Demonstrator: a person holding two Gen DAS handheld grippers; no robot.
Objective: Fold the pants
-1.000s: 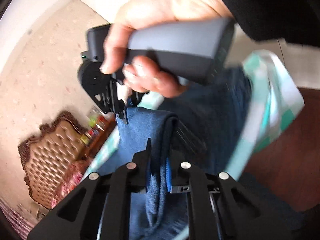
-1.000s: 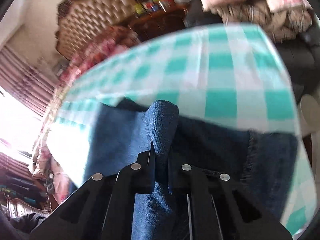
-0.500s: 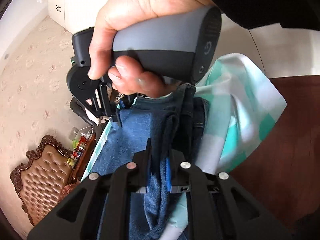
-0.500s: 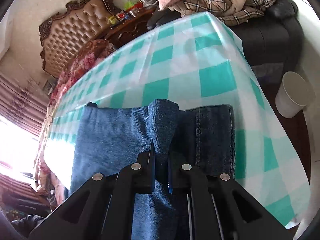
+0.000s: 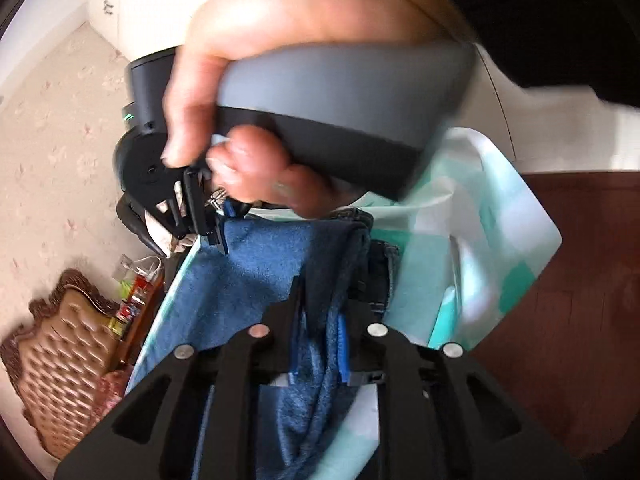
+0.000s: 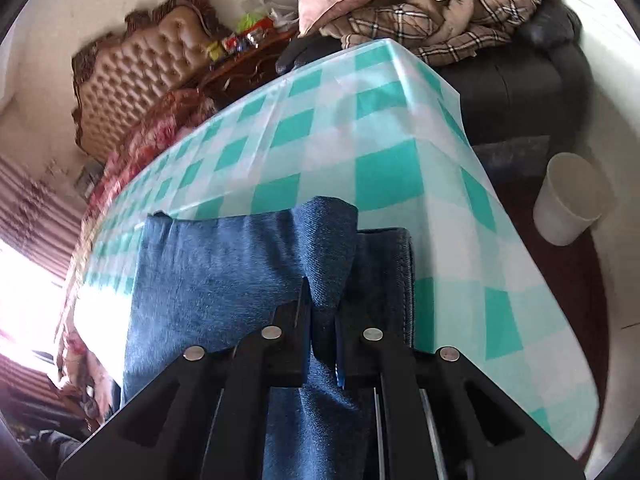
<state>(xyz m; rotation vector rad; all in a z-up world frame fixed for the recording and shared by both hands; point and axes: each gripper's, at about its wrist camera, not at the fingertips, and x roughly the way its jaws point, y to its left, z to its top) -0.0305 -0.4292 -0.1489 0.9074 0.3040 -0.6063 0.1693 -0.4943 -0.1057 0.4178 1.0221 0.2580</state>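
Blue denim pants [image 6: 224,264] lie folded on a table with a teal and white checked cloth [image 6: 360,140], close to its near corner. My right gripper [image 6: 322,312] is shut on a raised fold of the denim. My left gripper [image 5: 324,304] is shut on another bunch of the same pants [image 5: 256,272]. In the left wrist view the other gripper [image 5: 208,220], held in a bare hand [image 5: 280,80], pinches the far edge of the cloth just ahead.
A white bin [image 6: 568,200] stands on the dark wood floor to the right of the table. A black sofa [image 6: 516,80] piled with pillows and plaid blankets is behind it. A tufted headboard [image 6: 132,76] and a cluttered wooden cabinet [image 6: 248,64] are at the back.
Both grippers have kept their hold on the denim. The pants have been laid down on the table and the folded stack has drawn closer in both views.
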